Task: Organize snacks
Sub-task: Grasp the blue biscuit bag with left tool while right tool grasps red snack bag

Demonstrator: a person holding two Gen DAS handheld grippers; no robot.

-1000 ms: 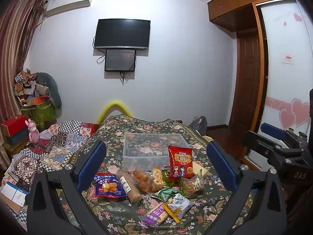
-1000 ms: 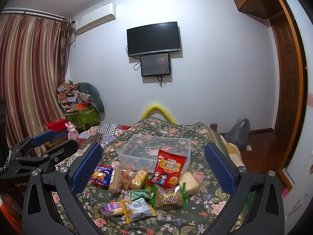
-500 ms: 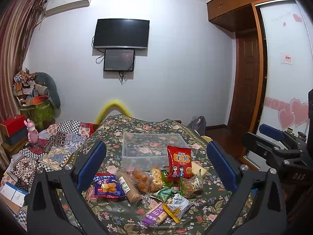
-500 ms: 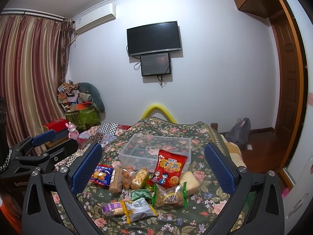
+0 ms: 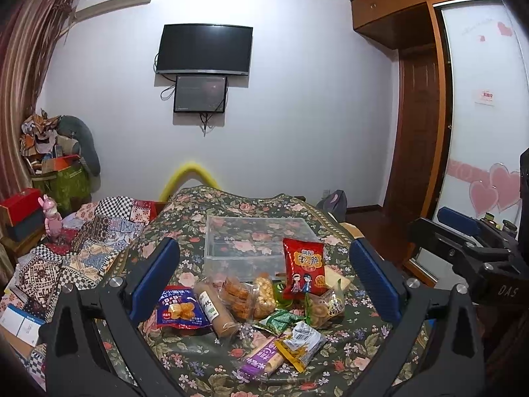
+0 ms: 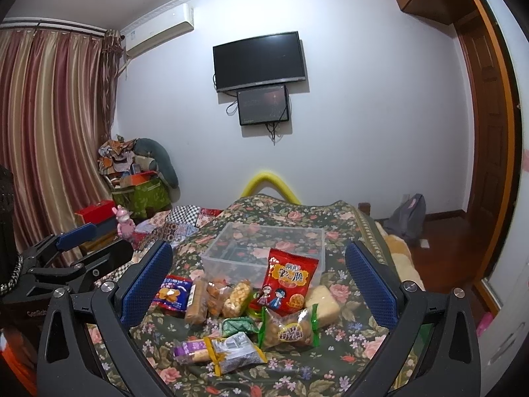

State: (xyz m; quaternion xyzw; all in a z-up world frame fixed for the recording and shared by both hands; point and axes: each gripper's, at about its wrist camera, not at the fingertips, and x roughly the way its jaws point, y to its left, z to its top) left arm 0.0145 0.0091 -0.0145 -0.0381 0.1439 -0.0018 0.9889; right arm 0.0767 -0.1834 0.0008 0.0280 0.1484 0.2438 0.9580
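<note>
A heap of snack packets lies on a floral bedspread in front of a clear plastic box (image 5: 254, 241) (image 6: 264, 248). A red packet (image 5: 302, 271) (image 6: 289, 281) leans against the box. Around it lie a blue packet (image 5: 180, 307) (image 6: 172, 292), a long biscuit roll (image 5: 215, 311), clear bags of puffs (image 6: 236, 297), a green packet (image 5: 281, 319), a purple bar (image 5: 264, 355) and a green-ended bag (image 6: 291, 329). My left gripper (image 5: 264, 274) and right gripper (image 6: 258, 281) both hang open above the near edge of the heap, holding nothing.
A patchwork quilt (image 5: 82, 251) covers the bed's left side, with a pink toy (image 5: 53, 220) and red box (image 5: 20, 200) beyond. A grey bag (image 6: 408, 215) sits on the wooden floor at right. Each gripper shows at the other view's edge.
Both views shift only slightly; the left gripper has drifted a little to the right. The snacks and box have not moved, and both grippers stay open.
</note>
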